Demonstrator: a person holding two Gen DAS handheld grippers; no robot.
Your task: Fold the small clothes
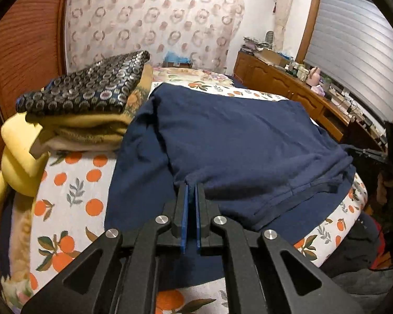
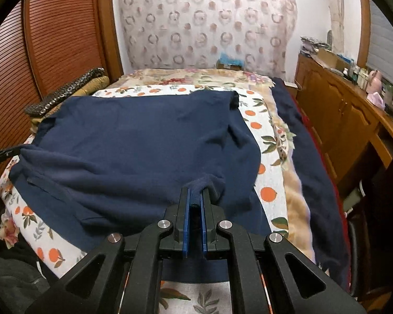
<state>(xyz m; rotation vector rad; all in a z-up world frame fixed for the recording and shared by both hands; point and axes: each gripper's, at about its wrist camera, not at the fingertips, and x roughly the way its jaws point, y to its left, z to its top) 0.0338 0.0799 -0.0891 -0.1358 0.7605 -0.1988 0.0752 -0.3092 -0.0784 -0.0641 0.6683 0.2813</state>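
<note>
Most of the orange-print bedspread (image 2: 264, 157) is covered by 1 navy garment (image 2: 144, 136), lying nearly flat with its near edge doubled over. Both tools are clamped on that folded edge: the left gripper (image 1: 191, 187) and the right gripper (image 2: 195, 192). To fold well, the person should carry both pinched points together, level, keeping the cloth taut between them.

Left wrist view: sits just behind the left gripper (image 1: 192, 187), looks forward and down along its fingers, close over the near left of the bed (image 1: 73, 204).
Right wrist view: same setup behind the right gripper (image 2: 195, 191), near right.
Shared: navy garment (image 1: 235, 136), far curtain (image 1: 154, 18), right-hand cabinet (image 2: 335, 115).
</note>
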